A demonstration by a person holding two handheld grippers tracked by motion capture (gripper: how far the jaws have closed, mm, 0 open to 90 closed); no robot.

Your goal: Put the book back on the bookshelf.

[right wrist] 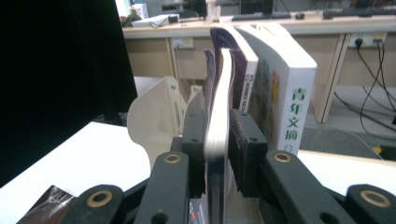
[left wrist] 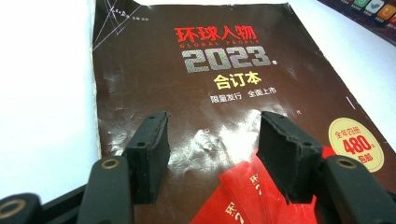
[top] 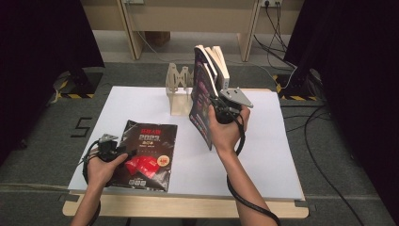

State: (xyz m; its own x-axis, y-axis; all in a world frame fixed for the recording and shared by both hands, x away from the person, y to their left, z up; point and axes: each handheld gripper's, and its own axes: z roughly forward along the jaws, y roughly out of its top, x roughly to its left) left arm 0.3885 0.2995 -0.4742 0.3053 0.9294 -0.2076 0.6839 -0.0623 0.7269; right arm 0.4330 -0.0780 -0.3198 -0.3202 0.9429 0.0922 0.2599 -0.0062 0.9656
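A dark magazine with "2023" on its cover lies flat on the white table at the front left. My left gripper rests low over its near end, and its jaws stand open with nothing pinched. A second dark magazine stands upright by the wooden rack. My right gripper is shut on this magazine's edge, with a pad pressed against each side. Thick books stand just behind it, among them a white-spined one.
The white table top spans the middle of the high view, with a wooden edge along the front. Dark curtains hang at both sides. Cables lie on the floor at the back right. The rack's curved side stands left of the gripped magazine.
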